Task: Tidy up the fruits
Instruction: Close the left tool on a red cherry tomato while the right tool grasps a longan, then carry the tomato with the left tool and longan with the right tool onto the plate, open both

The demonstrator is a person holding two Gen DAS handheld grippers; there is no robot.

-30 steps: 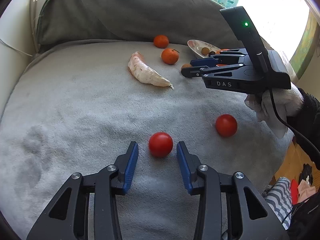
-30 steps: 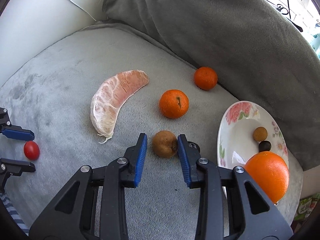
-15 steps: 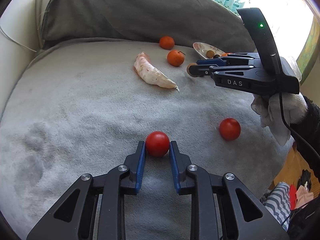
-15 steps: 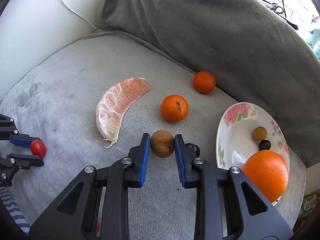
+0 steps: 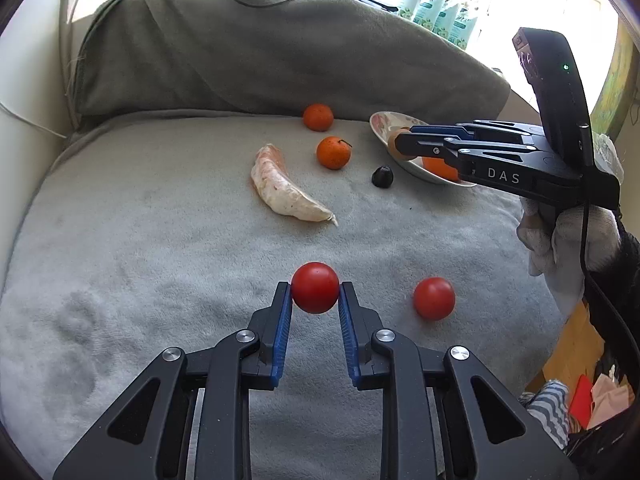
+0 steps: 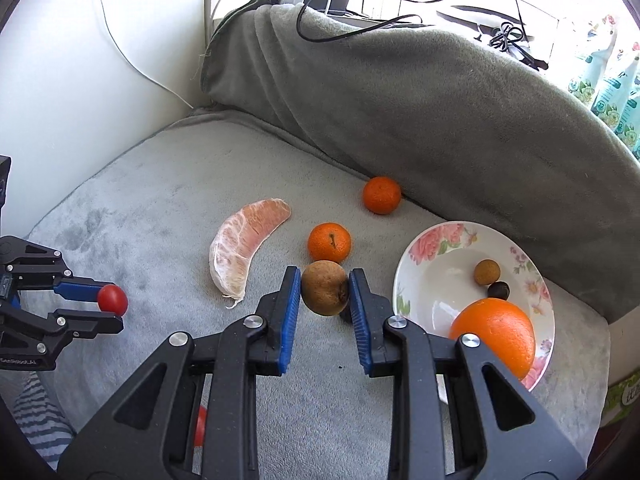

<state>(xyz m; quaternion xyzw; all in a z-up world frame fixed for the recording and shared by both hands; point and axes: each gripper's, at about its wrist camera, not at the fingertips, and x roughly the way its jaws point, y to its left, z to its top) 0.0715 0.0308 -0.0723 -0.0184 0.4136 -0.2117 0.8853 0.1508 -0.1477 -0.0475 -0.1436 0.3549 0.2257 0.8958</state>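
Grey blanket [image 6: 140, 216] underneath. Right gripper [image 6: 325, 290] pinching brown fruit [image 6: 323, 288]; floral plate [image 6: 532, 280] lies right of it, lower right of frame. Left gripper [image 5: 315, 294] pinching red tomato [image 5: 315, 287], farther from plate.

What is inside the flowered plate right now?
The flowered plate holds a large orange, a small brown round fruit and a smaller dark one. The right gripper's finger covers the plate's near edge, so anything there is unseen.
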